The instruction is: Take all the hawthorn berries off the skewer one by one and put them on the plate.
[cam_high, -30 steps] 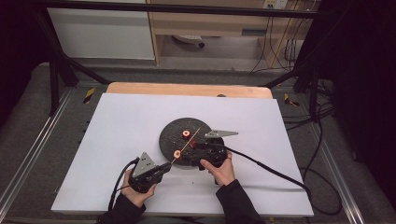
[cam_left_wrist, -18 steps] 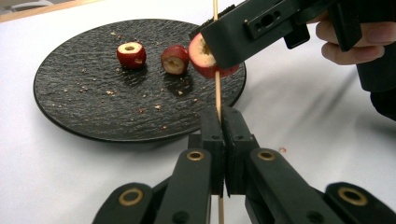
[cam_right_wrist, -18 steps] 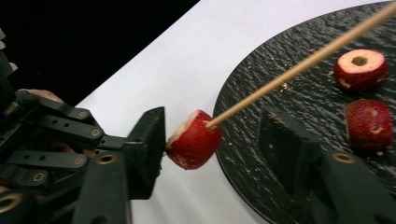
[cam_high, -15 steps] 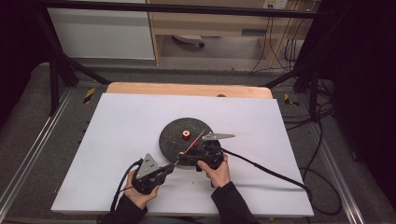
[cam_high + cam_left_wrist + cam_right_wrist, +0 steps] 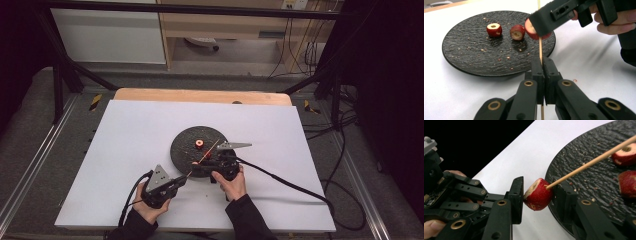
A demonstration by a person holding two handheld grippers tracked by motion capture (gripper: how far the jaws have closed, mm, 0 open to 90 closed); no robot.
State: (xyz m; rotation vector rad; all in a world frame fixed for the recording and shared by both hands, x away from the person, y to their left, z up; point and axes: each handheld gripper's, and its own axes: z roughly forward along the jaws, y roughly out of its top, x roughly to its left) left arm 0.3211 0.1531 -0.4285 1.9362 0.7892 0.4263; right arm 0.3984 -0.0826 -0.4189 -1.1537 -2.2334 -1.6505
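Observation:
My left gripper [image 5: 542, 62] is shut on a thin wooden skewer [image 5: 540, 48] that points out over the black plate [image 5: 469, 57]. A red cored fruit piece [image 5: 540, 197] is speared on the skewer [image 5: 594, 161] at the plate's near rim. My right gripper [image 5: 538, 193] has just been closing and is now shut on that piece, one pad on each side. Two more red pieces [image 5: 494, 29] [image 5: 517, 32] lie on the plate. From above, the left gripper [image 5: 182, 178] and right gripper [image 5: 200, 167] meet at the plate's [image 5: 180, 150] front edge.
The plate stands mid-table on a white sheet [image 5: 125, 140], strewn with small crumbs. A wooden table edge [image 5: 200, 95] runs along the back. Black cables [image 5: 280, 180] trail off to the right and near left. White surface lies open on all sides of the plate.
The right gripper's jaws have closed on the fruit piece on the skewer. Both hands have stayed about where they were.

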